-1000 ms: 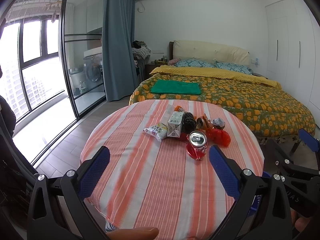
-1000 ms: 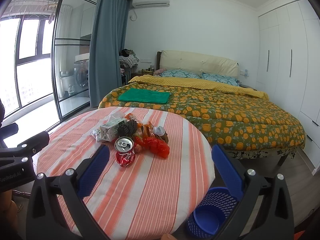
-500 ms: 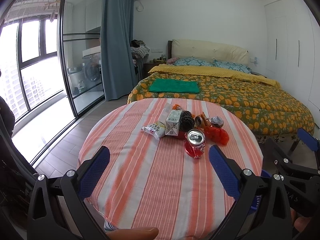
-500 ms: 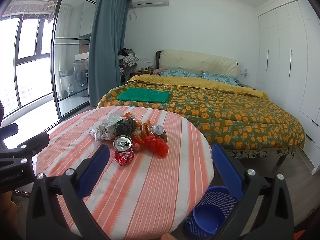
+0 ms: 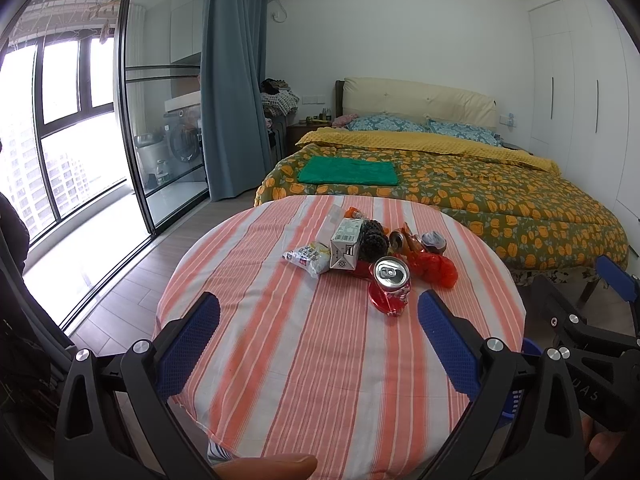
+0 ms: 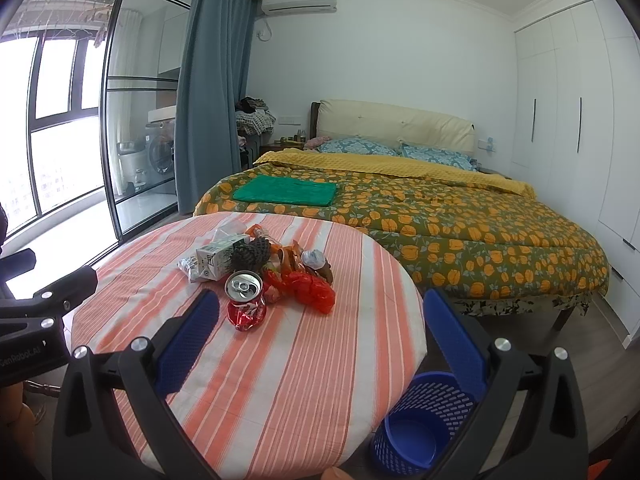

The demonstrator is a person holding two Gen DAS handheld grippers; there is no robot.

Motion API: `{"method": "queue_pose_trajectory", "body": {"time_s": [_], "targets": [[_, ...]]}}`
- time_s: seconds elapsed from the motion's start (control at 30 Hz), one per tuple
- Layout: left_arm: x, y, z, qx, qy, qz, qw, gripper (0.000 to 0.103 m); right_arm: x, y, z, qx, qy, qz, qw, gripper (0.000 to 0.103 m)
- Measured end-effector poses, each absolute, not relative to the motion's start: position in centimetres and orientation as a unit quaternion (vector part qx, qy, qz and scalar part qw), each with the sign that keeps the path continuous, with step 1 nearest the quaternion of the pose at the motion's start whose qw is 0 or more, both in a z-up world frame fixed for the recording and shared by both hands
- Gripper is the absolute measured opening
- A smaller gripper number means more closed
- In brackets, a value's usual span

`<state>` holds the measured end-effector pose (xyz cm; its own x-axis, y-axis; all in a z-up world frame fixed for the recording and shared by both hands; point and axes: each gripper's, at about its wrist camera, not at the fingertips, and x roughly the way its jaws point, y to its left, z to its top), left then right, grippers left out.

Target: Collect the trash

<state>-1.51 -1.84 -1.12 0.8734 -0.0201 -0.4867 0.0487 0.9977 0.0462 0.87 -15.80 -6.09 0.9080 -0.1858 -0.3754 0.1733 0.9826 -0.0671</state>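
A pile of trash lies on a round table with an orange-striped cloth (image 5: 320, 360): a crushed red can (image 5: 390, 286) nearest me, a white carton (image 5: 346, 250), a crumpled wrapper (image 5: 308, 258), a black mesh ball (image 5: 372, 238) and red plastic (image 5: 436, 270). The can also shows in the right wrist view (image 6: 245, 300). A blue basket (image 6: 420, 424) stands on the floor right of the table. My left gripper (image 5: 318, 332) is open and empty, short of the can. My right gripper (image 6: 320, 332) is open and empty, over the table's near right part.
A bed with an orange-patterned cover (image 6: 440, 220) stands behind the table, with a folded green cloth (image 6: 286, 192) on it. Glass sliding doors (image 5: 132, 140) and a blue curtain (image 5: 232, 80) are on the left. White wardrobes (image 6: 580, 120) line the right wall.
Both grippers have drawn back slightly from the table; the trash pile sits a little farther and higher in both views. Jaws stay open.
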Motion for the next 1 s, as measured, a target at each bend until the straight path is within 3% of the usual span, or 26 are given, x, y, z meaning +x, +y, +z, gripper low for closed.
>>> {"method": "queue_pose_trajectory", "body": {"time_s": [1.0], "targets": [[-1.6,-2.0,-1.3,0.030,0.255,-0.020,0.966,0.098,0.6,-16.8,-6.1,-0.011,0.193,-0.097,0.976,0.099]]}}
